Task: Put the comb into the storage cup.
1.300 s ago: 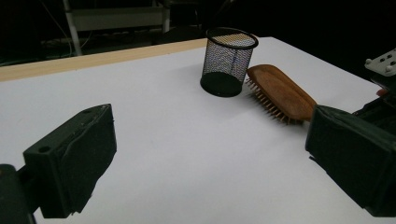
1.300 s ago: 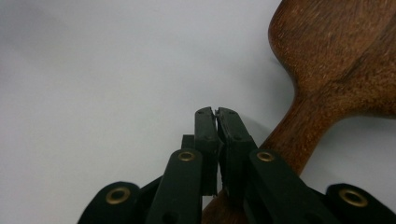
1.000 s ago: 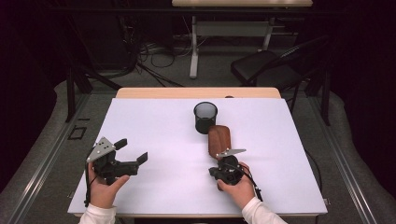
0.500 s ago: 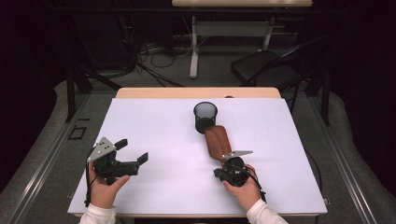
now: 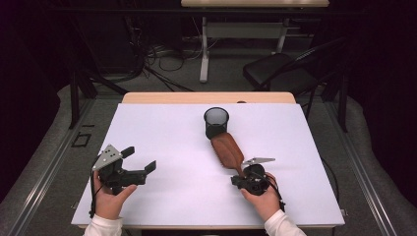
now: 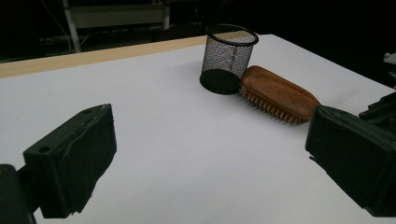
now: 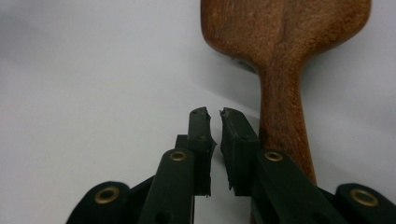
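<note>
While I look down at the tabletop (image 5: 162,128), I see a big, flat, smooth white top with a light wood strip along its far edge. Two things lie on it. One is a wooden brush (image 5: 227,149). It is brown and shiny, with a rounded, long back and a thin handle. Short pale bristles poke out along its underside in the left gripper view. The other is a little black cup (image 5: 216,122) made of wire mesh, round and open on top. It stands upright near the far middle, and the wide end of the brush lies just beside its foot. I cannot tell if they touch.

Lots of bare white room lies to the left of the brush and to the right of it. The near edge is close to both my hands.

My right gripper (image 7: 214,112) is at the near right, by the brush handle. Its jaws have just been opening a little, and just a thin crack shows between them. Nothing is in the crack. The handle runs along the right side of the right jaw, very close.

My left gripper (image 5: 139,159) is at the near left, well apart from the brush. Its jaws stand wide and hold nothing.
</note>
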Available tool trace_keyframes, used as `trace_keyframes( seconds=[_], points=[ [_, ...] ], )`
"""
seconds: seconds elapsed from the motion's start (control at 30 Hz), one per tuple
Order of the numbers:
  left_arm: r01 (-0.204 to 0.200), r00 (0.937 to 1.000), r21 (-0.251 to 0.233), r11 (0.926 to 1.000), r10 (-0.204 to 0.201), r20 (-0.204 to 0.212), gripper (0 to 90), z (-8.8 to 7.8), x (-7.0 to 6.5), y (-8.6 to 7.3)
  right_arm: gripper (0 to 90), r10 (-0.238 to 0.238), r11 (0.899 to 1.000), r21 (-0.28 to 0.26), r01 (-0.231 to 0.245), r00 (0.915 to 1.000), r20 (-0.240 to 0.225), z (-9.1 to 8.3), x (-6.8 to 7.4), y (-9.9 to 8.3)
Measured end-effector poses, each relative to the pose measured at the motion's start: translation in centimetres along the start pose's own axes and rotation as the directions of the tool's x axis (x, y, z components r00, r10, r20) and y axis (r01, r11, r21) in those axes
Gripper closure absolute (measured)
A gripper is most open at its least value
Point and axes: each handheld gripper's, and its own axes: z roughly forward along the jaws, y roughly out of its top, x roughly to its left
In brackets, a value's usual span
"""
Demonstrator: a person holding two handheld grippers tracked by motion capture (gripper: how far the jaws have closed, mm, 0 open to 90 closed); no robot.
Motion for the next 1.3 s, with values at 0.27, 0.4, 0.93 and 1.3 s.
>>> trace_keyframes(
  seconds=[0.27, 0.4, 0.93, 1.3],
  points=[
    [0.0, 1.0, 0.0, 1.0, 0.0, 0.0, 2.1, 0.0, 0.0, 0.0, 77.3, 0.022, 0.999, -0.028, -0.022, 0.9997, 0.007, -0.9, -0.7, 0.3],
    [0.0, 1.0, 0.001, 1.0, 0.0, 0.0, 2.1, 0.0, 0.1, 0.0, 72.8, 0.021, 0.998, -0.063, -0.021, 0.9997, 0.008, -1.6, -0.9, 0.5],
    [-0.003, 1.0, 0.004, 1.0, 0.003, 0.0, 2.0, 0.1, 0.0, -0.1, 46.2, -0.043, 0.992, -0.114, 0.052, 0.9958, 0.08, -2.0, -0.5, 0.9],
    [-0.003, 1.0, 0.006, 1.0, 0.003, 0.0, 2.1, 0.2, 0.0, -0.1, 38.4, -0.07, 0.992, -0.1, 0.078, 0.994, 0.084, -1.6, -0.7, 1.0]
  ],
)
